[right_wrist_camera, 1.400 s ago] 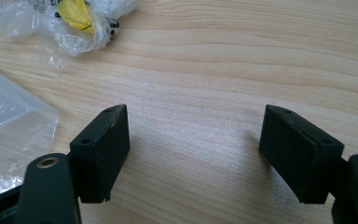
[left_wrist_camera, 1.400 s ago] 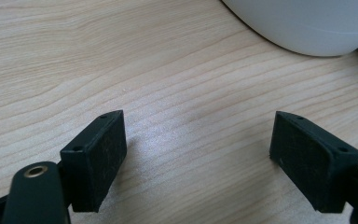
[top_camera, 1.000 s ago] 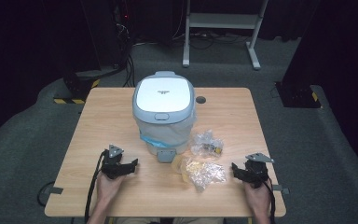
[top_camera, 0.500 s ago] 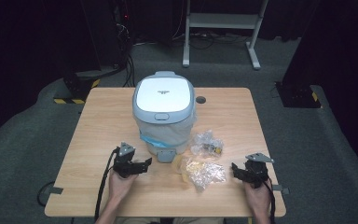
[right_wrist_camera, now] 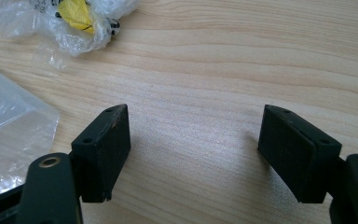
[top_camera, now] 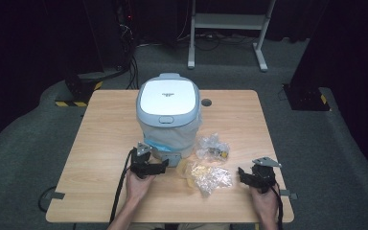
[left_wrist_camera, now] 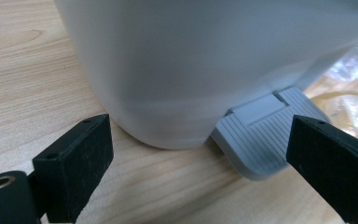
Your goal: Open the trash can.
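You are wearing no sleeves, your forearms coming in bare. Your left gripper (top_camera: 164, 167) and right gripper (top_camera: 242, 172) are showing black bodies, blocky black jaws with small screw holes, brass-ringed pivots, grey three-cornered top plates and trailing black cables.

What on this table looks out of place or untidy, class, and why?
Two crumpled clear wrappers lie loose on the table right of the pedal bin: the smaller wrapper with a yellow scrap inside, the larger wrapper nearer the front edge. They look like litter left outside the bin, whose lid is down. Nothing looks spilled or broken.
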`<state>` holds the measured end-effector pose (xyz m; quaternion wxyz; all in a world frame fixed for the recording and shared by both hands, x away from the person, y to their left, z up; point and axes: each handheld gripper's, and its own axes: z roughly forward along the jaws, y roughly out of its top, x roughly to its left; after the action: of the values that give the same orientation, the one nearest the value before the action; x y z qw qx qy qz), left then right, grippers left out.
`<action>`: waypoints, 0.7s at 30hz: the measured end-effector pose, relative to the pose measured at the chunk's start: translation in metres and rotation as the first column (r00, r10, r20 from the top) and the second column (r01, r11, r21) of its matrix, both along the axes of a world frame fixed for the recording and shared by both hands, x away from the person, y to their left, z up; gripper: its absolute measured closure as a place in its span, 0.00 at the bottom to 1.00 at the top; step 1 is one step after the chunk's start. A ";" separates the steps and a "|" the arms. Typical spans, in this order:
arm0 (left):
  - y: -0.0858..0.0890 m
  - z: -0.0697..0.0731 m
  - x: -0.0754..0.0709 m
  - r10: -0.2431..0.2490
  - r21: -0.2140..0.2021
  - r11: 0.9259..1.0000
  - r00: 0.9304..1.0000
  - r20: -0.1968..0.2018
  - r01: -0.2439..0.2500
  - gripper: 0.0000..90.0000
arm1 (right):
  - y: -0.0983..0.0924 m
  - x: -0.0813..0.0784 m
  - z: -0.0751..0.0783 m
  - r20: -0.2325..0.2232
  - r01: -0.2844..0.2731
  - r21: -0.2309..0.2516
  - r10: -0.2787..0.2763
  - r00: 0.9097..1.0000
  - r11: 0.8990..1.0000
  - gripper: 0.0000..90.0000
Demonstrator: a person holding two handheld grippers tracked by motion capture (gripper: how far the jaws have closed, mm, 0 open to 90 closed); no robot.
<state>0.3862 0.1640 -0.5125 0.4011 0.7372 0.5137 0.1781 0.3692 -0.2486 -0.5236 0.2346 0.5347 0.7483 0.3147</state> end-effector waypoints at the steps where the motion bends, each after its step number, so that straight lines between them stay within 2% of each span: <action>1: 0.000 -0.001 0.001 0.004 0.000 1.000 1.000 0.005 -0.005 0.07 | 0.000 0.000 0.000 0.000 0.000 0.001 0.000 1.000 1.000 0.28; 3: -0.001 -0.002 0.001 0.014 -0.010 1.000 1.000 0.006 -0.014 0.07 | 0.000 0.000 0.000 0.000 0.001 0.001 -0.001 1.000 1.000 0.28; 17: 0.001 -0.004 0.004 -0.017 0.044 0.999 0.999 0.042 0.015 0.02 | 0.000 0.000 0.000 0.000 0.000 0.001 0.000 1.000 1.000 0.28; 21: 0.001 -0.006 0.005 -0.020 0.037 0.999 0.999 0.047 0.018 0.01 | 0.000 0.000 0.000 0.001 0.000 0.000 0.000 1.000 1.000 0.28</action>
<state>0.3914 0.1651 -0.5180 0.4014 0.7448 0.4937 0.2010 0.3694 -0.2487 -0.5236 0.2350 0.5344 0.7483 0.3150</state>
